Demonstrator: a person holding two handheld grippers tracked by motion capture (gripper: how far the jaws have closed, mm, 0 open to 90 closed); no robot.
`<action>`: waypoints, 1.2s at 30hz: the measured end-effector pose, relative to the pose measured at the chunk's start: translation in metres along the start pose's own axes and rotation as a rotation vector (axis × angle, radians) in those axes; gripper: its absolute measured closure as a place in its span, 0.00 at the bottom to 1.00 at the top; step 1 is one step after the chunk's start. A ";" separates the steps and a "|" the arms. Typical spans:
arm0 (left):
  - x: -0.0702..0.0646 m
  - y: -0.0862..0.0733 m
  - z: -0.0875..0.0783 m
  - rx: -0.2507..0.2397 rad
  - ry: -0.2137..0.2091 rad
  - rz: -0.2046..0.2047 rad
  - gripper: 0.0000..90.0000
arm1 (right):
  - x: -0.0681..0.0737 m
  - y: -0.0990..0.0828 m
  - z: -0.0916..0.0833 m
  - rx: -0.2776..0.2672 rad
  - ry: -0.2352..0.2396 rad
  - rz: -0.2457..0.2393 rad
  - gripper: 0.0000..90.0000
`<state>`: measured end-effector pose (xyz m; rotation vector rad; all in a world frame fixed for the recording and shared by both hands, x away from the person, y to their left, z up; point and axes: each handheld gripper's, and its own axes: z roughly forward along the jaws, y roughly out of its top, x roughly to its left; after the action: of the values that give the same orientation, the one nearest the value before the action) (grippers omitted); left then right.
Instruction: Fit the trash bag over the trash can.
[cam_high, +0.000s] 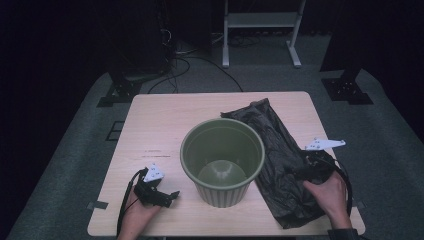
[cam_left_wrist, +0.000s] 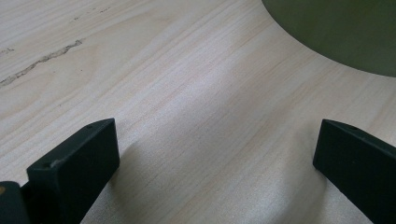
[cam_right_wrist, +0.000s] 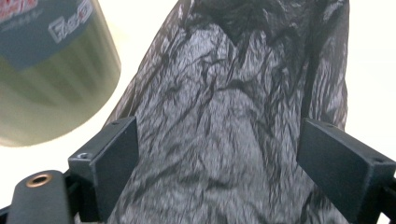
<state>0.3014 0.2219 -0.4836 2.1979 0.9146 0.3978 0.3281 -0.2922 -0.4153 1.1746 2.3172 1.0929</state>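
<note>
The pale wooden table (cam_high: 160, 125) carried a green bin (cam_high: 222, 161) at its centre, with a crumpled black bag (cam_high: 280, 160) lying flat just beside it. Your left gripper (cam_high: 167, 196) rested jaws apart on bare wood; your right gripper (cam_high: 295, 171) sat over the bag, jaws spread wide.

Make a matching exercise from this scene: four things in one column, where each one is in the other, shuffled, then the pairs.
1. bin
2. black bag
3. left gripper
4. right gripper

A. over bare wood, jaws apart
B. lying flat, right of the bin
C. upright, mid-table
D. over the bag, jaws apart

Pairs: 1-C, 2-B, 3-A, 4-D
</note>
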 end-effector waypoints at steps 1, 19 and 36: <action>0.000 0.000 0.000 0.000 0.000 0.000 0.00 | -0.001 0.002 0.001 0.002 -0.001 0.003 0.13; 0.000 0.000 0.000 0.000 0.000 -0.001 0.00 | -0.047 0.020 0.047 0.090 -0.028 0.088 0.11; 0.000 0.000 0.000 0.000 0.000 0.000 0.00 | -0.077 -0.005 0.074 0.141 -0.031 0.162 0.11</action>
<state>0.3014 0.2219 -0.4836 2.1978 0.9150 0.3980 0.4152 -0.3191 -0.4716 1.4428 2.3412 0.9689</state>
